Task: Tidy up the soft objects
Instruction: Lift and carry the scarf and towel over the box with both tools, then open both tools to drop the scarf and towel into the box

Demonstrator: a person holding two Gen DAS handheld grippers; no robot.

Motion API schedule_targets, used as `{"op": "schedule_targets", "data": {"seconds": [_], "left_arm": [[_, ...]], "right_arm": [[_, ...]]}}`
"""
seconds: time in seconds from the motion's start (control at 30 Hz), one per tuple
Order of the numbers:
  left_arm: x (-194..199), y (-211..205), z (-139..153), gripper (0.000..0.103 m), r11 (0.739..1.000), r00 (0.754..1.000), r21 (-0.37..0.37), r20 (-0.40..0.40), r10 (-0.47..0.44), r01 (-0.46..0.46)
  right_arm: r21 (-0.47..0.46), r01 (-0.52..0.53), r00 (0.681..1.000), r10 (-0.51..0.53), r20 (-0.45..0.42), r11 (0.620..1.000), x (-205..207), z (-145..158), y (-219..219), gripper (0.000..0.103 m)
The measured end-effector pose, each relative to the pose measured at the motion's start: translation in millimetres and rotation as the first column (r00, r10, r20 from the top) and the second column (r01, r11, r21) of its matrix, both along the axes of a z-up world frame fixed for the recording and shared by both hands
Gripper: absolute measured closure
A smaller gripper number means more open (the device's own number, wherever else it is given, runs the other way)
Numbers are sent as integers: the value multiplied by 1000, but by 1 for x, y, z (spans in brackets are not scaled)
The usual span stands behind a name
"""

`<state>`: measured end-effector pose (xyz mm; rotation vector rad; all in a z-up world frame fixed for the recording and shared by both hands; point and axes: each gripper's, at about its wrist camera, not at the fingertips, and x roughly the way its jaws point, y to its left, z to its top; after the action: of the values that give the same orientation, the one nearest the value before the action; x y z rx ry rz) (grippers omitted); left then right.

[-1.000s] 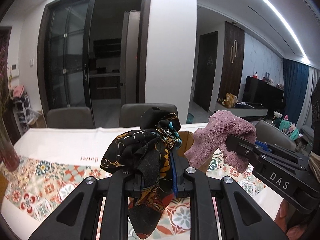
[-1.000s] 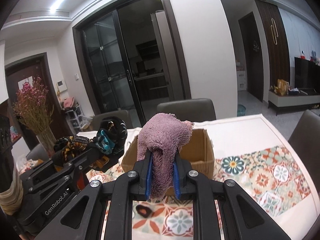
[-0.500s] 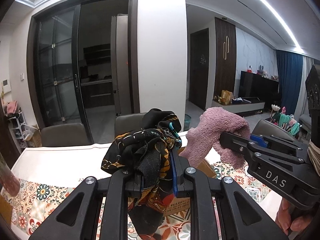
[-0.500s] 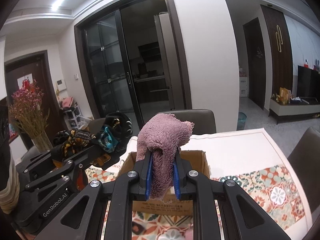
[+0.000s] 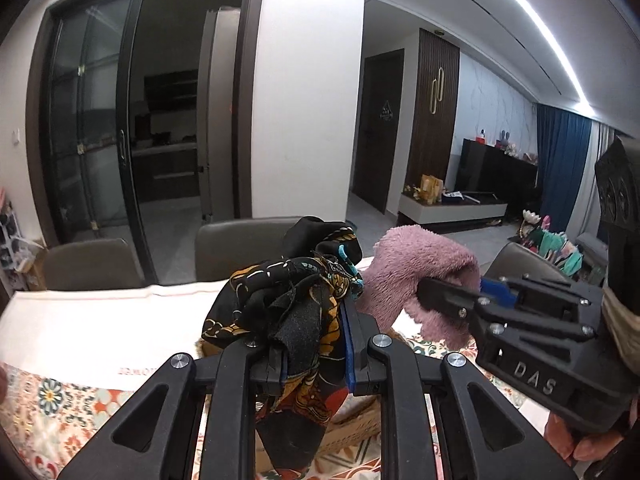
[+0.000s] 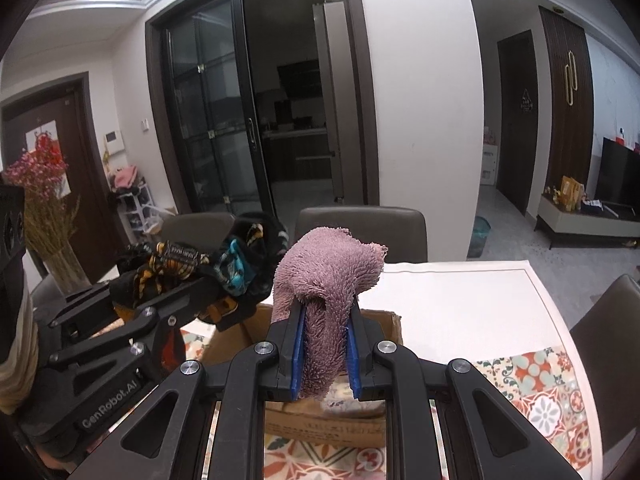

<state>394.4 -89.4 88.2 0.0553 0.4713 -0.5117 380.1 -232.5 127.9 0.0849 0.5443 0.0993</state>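
1. The left gripper (image 5: pixel 316 344) pinches a bunched black patterned scarf (image 5: pixel 296 300) between its blue pads; the cloth spills above and below the fingers, so the grip sits mid-bundle, likely to keep loose ends from trailing.
2. The right gripper (image 6: pixel 323 350) is pressed onto a mauve fluffy towel (image 6: pixel 324 276); the towel folds over the fingertips and hangs between them.
3. Both cloths are held in the air over an open cardboard box (image 6: pixel 384 320) on the patterned tablecloth (image 6: pixel 536 392); the height seems chosen to clear the box rim before dropping them in.
4. The two grippers are close together, scarf just beside towel, which suggests one shared destination; neither cloth is yet in the box.
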Motion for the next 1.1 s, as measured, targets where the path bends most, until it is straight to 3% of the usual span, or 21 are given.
{"op": "schedule_targets", "data": {"seconds": [0.17,0.4,0.73,0.8,0.87,0.9,1.03,1.1], "left_arm": [[25,-7,-18,83,1000,999,-19,-54,-8,7],[47,-19,-50,82,998,993,54,-118,-10,16],[48,-19,-105,81,992,959,118,-282,0,34],[49,-18,-113,77,992,948,119,-319,-1,42],[49,-18,-116,60,989,944,144,-328,17,32],[49,-18,-117,56,986,945,165,-324,48,7],[55,-11,-108,33,986,935,156,-339,105,-54],[53,-9,-100,28,988,939,138,-327,105,-63]], "right_arm": [[-10,-10,999,9,-40,1000,16,-12,-2,84],[-9,-21,990,20,-138,1000,41,-39,-6,84],[14,-43,951,45,-304,999,58,-93,-11,84],[1,-57,943,54,-329,998,60,-100,-8,84],[-18,-60,935,49,-351,998,62,-104,-5,83],[-24,-58,933,45,-356,998,63,-105,-5,81],[-35,-1,924,-13,-382,999,69,-104,-11,67],[-43,45,929,-58,-365,998,70,-98,-18,60]]}}
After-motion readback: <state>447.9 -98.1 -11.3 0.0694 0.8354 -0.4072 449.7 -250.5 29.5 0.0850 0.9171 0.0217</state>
